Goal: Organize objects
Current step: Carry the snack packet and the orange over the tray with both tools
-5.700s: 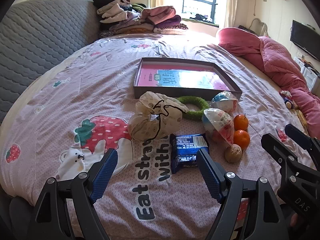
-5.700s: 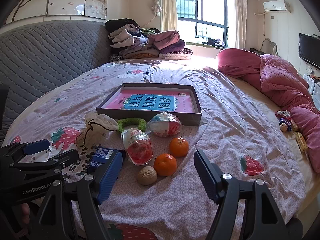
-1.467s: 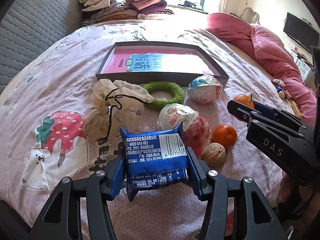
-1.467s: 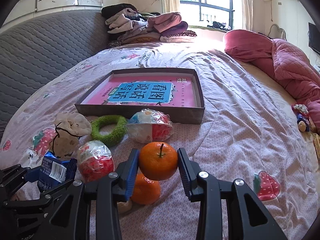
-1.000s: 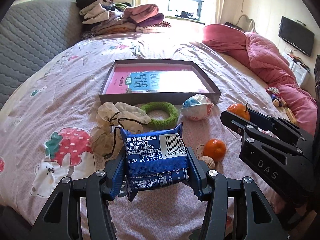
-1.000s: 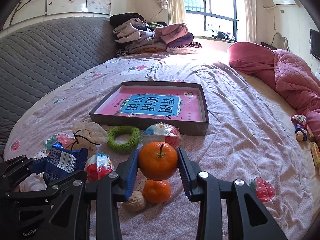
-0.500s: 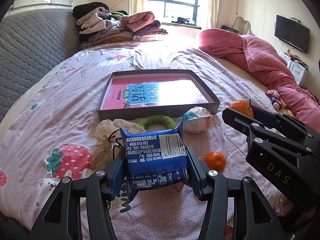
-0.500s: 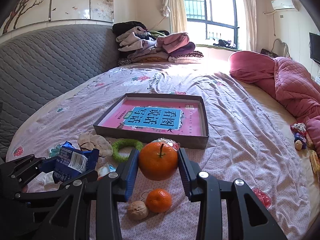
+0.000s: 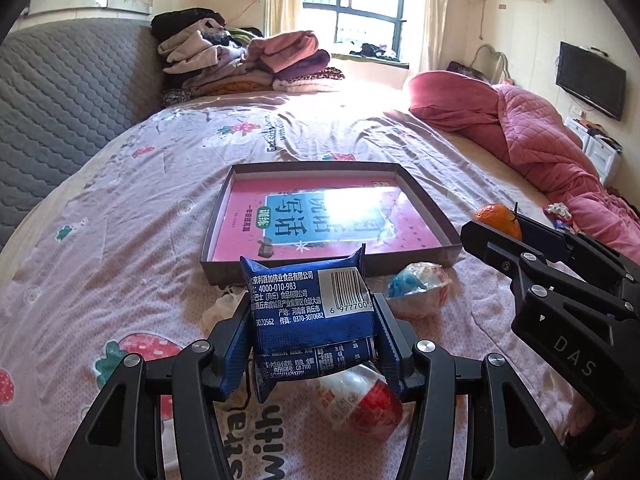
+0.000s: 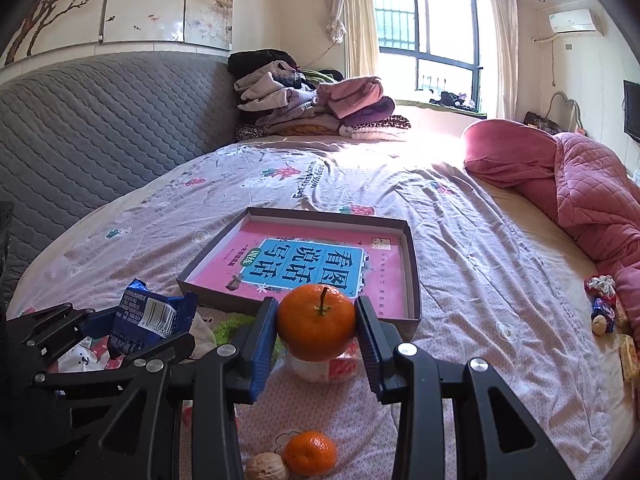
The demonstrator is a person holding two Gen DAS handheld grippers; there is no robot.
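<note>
Covering the bed, a strawberry-print sheet (image 10: 460,240) is seen; folded clothes (image 10: 312,108) are stacked by the window. One blue snack packet (image 9: 308,304) is clamped in the left gripper (image 9: 310,340), one orange (image 10: 316,322) in the right gripper (image 10: 316,338), both raised above the sheet near the shallow box (image 10: 412,264). A second orange (image 10: 310,453) and a walnut (image 10: 266,467) lie below.
</note>
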